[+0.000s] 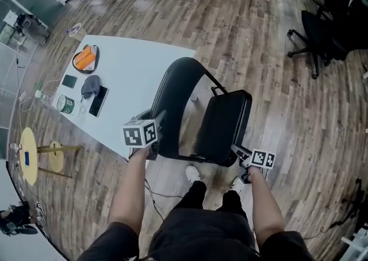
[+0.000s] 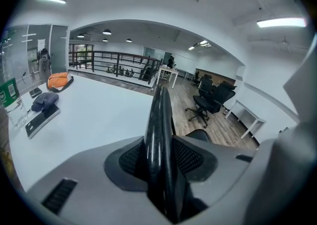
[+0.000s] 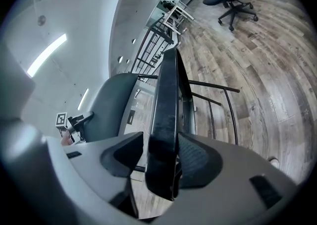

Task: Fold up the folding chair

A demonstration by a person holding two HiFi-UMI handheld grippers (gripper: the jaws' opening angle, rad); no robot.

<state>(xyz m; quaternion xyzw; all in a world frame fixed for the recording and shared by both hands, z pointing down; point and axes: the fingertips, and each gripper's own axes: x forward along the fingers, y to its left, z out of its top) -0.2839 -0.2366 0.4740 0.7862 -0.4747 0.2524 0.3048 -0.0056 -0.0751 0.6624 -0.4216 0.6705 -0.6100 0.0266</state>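
Wood-plank floor [image 1: 276, 104], open office. White bench [image 1: 132, 70] sits upper left in the head view with an orange pouch [image 1: 85, 58], phone [image 1: 99, 100] and green can [image 1: 66, 104] on it. A black office chair [image 1: 322, 41] is upper right, well apart. The folding chair [image 1: 224, 127] stands centre frame, just beside the bench's near corner and right in front of the person's shoes [image 1: 192, 173]. Left tongs [image 1: 153, 150] are clamped on the backrest [image 2: 159, 120] rim: the left gripper view shows the glossy black edge pinched between both pads. Right tongs [image 1: 240, 153] grip the near edge of the padded seat [image 3: 166, 120], pads either side, gap set by the seat's thickness. Looks like the fold is started but not done, since floor shows between seat and backrest. To do it well, I'd use the backrest as the anchor and swing the seat edge up and in around its hinge rather than pulling straight. Let the frame legs close on their own. No need to squeeze harder, just don't let the glossy rim slip. Risks:
- The right tongs could get trapped as seat and backrest meet, so work out to the very edge before the last bit.
- The chair could tip toward the bench.
- There's a cable [image 1: 154, 191] on the floor by the feet.
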